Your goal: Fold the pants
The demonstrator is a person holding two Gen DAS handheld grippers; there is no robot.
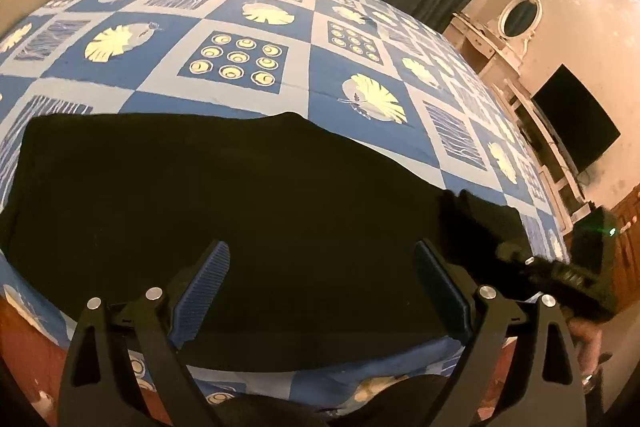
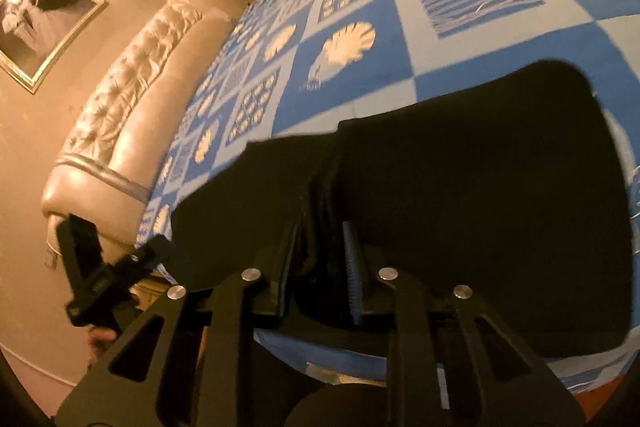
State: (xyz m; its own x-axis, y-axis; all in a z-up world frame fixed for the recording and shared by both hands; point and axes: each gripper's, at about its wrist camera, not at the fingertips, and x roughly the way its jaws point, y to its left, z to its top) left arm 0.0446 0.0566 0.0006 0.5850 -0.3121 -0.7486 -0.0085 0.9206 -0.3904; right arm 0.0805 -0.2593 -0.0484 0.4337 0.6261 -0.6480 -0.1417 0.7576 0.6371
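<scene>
The black pants (image 1: pixel 224 195) lie flat on the bed (image 1: pixel 248 39), near its front edge, over the blue patterned bedspread. Their long axis runs across the left wrist view, from the squared end at far left toward the bunched end at right.

The left tool (image 1: pixel 322 287) hangs over the near middle of the cloth with its fingers spread wide. Nothing is between them, and the blue pads look clear of the fabric.

The right tool (image 2: pixel 320 267) is the one engaged. Its jaws are drawn narrow and pinch a thick fold of the dark fabric between the ribbed pads. In the left wrist view the same tool (image 1: pixel 516 251) shows blurred at the right-hand end of the pants, with a lifted bunch of cloth at its tip.

So the held end lies to the right of the free left tool, and the flat, unheld length stretches away to the left. Carrying that end over would likely mean travelling along the long axis toward the far left end. The left tool is nearer the middle, where it could pin the cloth at a crease line
</scene>
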